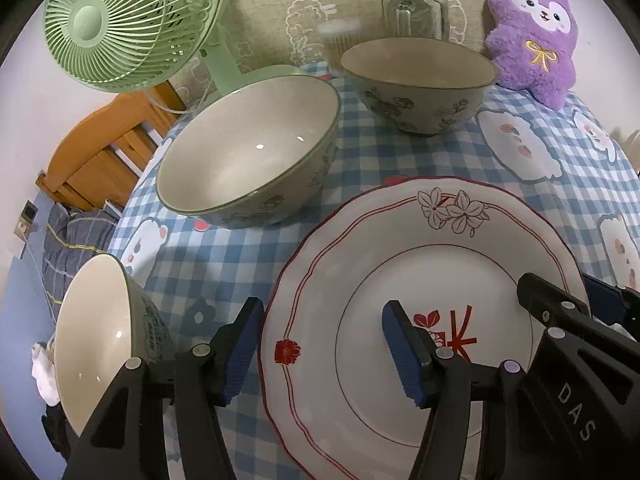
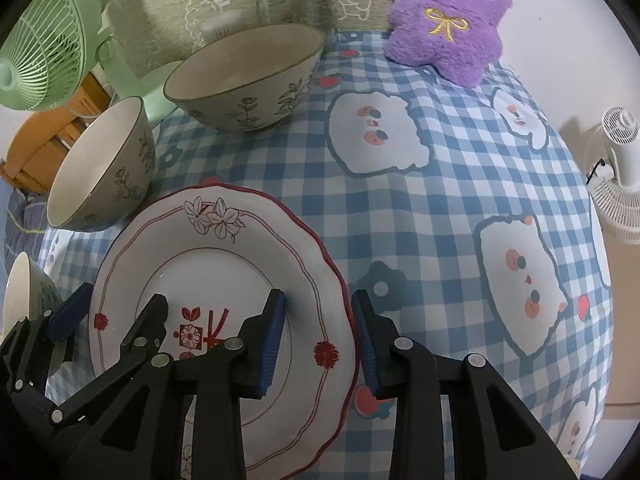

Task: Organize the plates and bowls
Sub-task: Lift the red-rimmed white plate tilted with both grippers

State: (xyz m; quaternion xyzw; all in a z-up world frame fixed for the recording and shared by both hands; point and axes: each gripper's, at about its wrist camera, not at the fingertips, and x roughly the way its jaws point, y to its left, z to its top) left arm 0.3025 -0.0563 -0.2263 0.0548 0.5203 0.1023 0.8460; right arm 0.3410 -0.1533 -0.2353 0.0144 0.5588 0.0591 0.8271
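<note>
My white plate (image 1: 420, 280), scalloped with a thin red rim line, outlined flowers at its far edge and a red character at its centre, lies flat on the bench's blue checked cloth (image 2: 400, 208), with three grey-green flowered bowls (image 1: 248, 156) standing near it to the left and beyond. My left gripper (image 1: 320, 352) straddles the plate's left rim with its blue fingers (image 1: 400, 356) apart and not pressing. My right gripper (image 2: 320, 336) straddles the right rim, fingers (image 2: 272, 336) narrowed but still clear of the china.
</note>
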